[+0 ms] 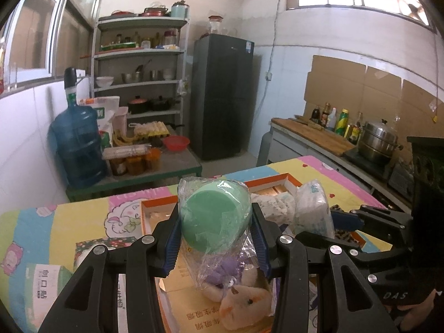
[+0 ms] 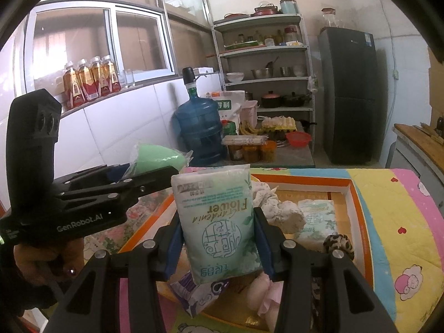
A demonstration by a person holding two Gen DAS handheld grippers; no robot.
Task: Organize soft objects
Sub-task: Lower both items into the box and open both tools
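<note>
1. Left claw (image 1: 216, 238) is clamped on a bagged green sponge (image 1: 215, 217).
2. Right claw (image 2: 219, 238) grips an upright tissue pack (image 2: 216, 219).
3. Both hover over the orange box (image 2: 358, 211), just ahead and below.

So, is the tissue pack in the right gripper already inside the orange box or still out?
Out. The right gripper holds the tissue pack up above the orange box.
</note>
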